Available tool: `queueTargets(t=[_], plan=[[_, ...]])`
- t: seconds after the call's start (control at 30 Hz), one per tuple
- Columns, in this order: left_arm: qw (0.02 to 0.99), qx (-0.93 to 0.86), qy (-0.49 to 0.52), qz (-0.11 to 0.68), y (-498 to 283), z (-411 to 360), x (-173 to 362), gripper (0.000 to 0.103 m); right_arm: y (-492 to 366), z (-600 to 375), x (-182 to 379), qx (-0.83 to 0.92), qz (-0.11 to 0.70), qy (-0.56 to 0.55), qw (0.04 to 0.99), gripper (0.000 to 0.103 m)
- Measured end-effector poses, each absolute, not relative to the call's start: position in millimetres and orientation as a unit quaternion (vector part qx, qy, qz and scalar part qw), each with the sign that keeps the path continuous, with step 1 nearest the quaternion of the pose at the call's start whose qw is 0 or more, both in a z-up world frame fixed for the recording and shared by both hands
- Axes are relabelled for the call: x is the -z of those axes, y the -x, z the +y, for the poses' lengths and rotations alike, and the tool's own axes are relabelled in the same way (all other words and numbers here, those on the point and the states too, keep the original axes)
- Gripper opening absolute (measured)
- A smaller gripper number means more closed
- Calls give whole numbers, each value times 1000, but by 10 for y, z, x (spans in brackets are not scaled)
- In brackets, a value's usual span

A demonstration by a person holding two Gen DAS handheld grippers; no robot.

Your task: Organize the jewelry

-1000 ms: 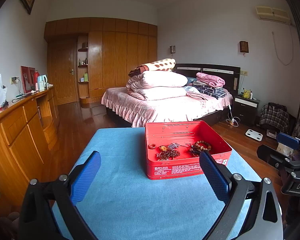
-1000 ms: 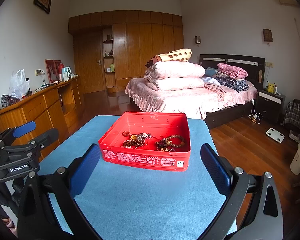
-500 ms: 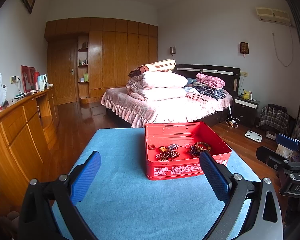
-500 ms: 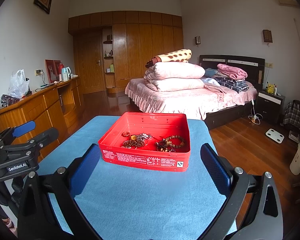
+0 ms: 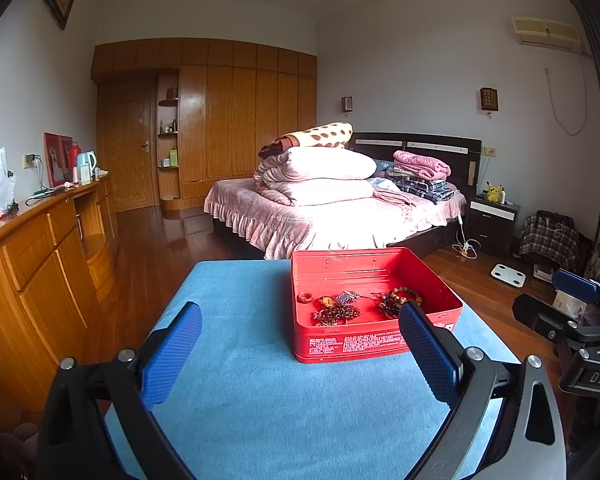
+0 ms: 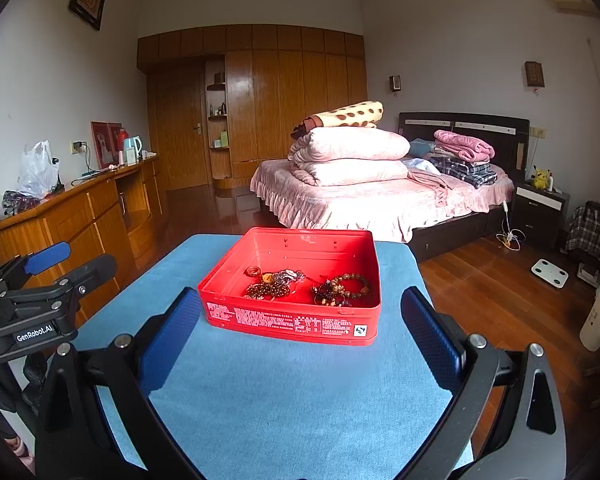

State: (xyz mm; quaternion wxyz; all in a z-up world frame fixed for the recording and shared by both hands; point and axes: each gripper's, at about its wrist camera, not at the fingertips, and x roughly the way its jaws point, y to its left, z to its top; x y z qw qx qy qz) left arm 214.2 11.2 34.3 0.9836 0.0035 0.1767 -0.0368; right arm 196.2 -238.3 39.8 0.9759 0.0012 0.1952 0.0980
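left wrist view: the left gripper (image 5: 300, 354) hung over the blue table (image 5: 260, 420) with jaws spread wide and nothing between them. the red tin (image 5: 374, 344) sat ahead and right of centre, beads (image 5: 336, 314) and a ring (image 5: 304, 298) inside.

right wrist view: the right gripper (image 6: 300, 340) was likewise spread and empty, the tin (image 6: 292, 320) just ahead between its fingers (image 6: 432, 340); the left gripper (image 6: 36, 300) showed at far left.
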Motion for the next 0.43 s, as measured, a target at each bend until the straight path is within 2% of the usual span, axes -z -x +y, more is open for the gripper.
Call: queueTargets(t=[0.43], plan=[[984, 32, -6, 174, -2120, 116, -380, 97, -1922, -2371, -457, -94, 186, 0, 978, 97]])
